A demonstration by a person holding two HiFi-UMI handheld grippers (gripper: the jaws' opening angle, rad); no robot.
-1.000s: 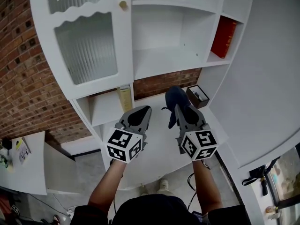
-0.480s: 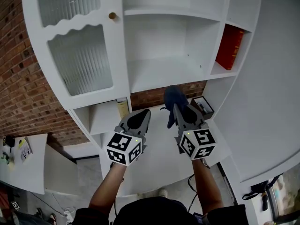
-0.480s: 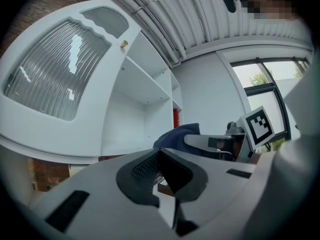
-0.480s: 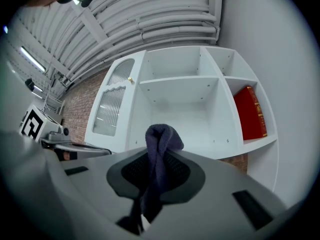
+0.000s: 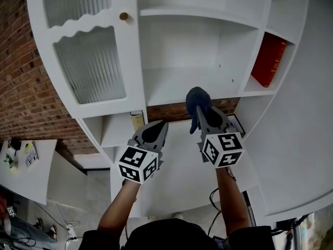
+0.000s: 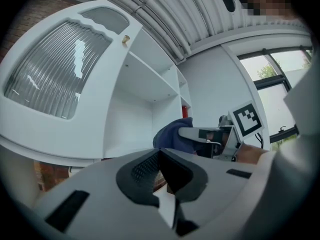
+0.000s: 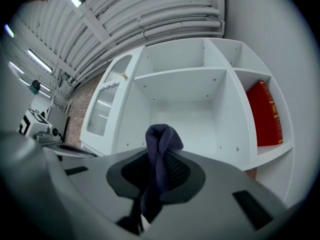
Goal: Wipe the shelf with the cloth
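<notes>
The white shelf unit fills the head view; its open middle shelf (image 5: 171, 85) (image 7: 192, 129) lies just ahead of my hands. A dark blue cloth (image 5: 198, 100) (image 7: 161, 138) (image 6: 172, 134) stands bunched up out of my right gripper (image 5: 204, 114) (image 7: 155, 170), which is shut on it at the front edge of that shelf. The cloth's top overlaps the shelf board in the head view; I cannot tell whether it touches. My left gripper (image 5: 154, 128) (image 6: 159, 156) hangs lower and to the left, jaws together with nothing between them.
A ribbed glass door (image 5: 88, 61) with a brass knob (image 5: 124, 16) closes the left compartment. A red book (image 5: 269, 60) (image 7: 264, 115) stands in the right compartment. A yellowish book (image 5: 137, 121) stands in a lower cubby. White countertop (image 5: 177, 168) runs below; brick wall (image 5: 21, 87) at left.
My right gripper has carried the cloth up and to the right, from over the countertop to the middle shelf's front edge. The left gripper has stayed about where it was.
</notes>
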